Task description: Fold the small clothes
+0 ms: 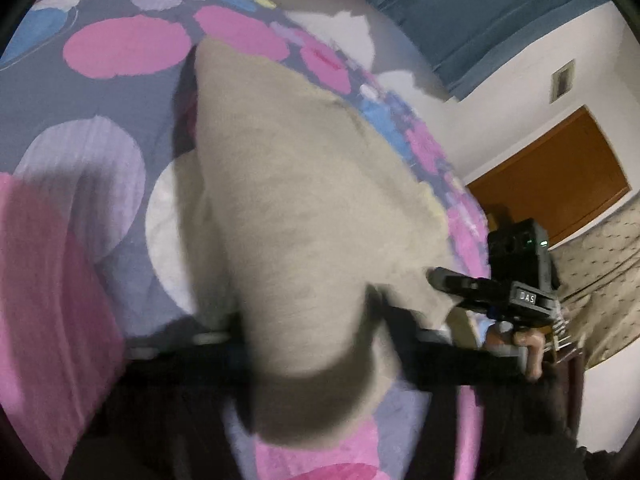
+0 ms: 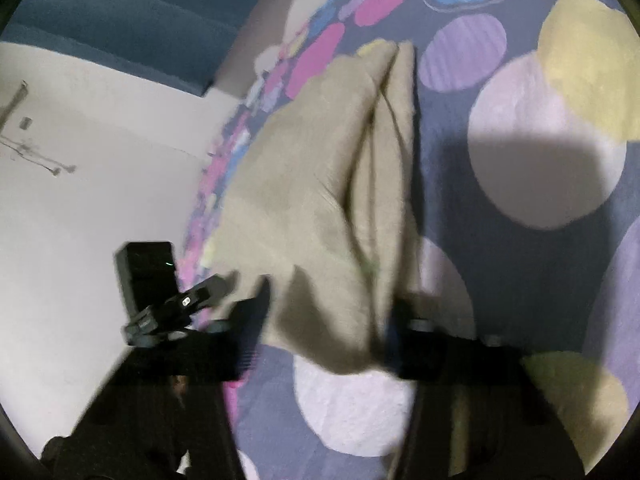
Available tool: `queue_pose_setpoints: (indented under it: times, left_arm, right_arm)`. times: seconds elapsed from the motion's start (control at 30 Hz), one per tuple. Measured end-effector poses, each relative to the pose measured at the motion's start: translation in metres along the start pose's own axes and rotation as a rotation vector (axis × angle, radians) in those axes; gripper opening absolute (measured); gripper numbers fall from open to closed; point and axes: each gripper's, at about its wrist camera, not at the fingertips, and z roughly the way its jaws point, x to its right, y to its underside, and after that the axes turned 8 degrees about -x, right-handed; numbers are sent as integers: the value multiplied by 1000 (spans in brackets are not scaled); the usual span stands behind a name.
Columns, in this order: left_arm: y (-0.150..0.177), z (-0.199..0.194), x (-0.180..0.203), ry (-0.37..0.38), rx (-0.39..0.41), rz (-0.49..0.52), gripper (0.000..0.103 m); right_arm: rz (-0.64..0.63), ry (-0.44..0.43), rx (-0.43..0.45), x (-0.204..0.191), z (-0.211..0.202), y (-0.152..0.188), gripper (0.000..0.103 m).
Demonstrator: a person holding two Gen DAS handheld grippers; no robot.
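Beige garment lies bunched on the spotted bedspread; left gripper and right gripper each pinch its near edge

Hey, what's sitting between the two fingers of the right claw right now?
The near edge of the beige garment sits bunched in the right claw, above the spotted bedspread. The right wrist view shows this.
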Motion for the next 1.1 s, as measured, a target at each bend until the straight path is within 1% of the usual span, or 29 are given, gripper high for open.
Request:
queue_pose_setpoints:
  times: [0.03, 0.07, 0.17, 0.23, 0.37, 0.4, 0.5, 0.63, 0.9, 1.1]
  left_arm:
    - [0, -2, 0, 10, 2, -15, 29]
    - [1, -5, 1, 13, 10, -19, 26]
    - [4, -19, 7, 34, 34, -19, 23]
    - [10, -22, 11, 58, 34, -21, 22]
    - [29, -28, 17, 56, 20, 7, 22]
    - [33, -27, 18, 52, 14, 13, 22]
    - [45, -18, 14, 3, -1, 37, 22]
    - [46, -14, 4, 24, 8, 6, 23]
    - [52, -15, 8, -22, 27, 48, 25]
    - [54, -18, 8, -23, 31, 49, 27]
  right_arm:
    - [6, -9, 4, 1, -1, 1, 16]
    - [4, -15, 21, -1, -4, 3, 15]
    - [-7, -65, 57, -9, -16, 10, 13]
    - [-14, -71, 63, -14, -20, 15, 12]
    - [-14, -90, 52, -14, -25, 32, 12]
    - [-7, -92, 47, -12, -25, 36, 12]
    - [19, -82, 35, 2, -22, 44, 12]
    - [52, -104, 28, 17, -15, 46, 12]
    - [39, -119, 40, 16, -13, 48, 12]
    - [39, -119, 43, 18, -15, 49, 11]
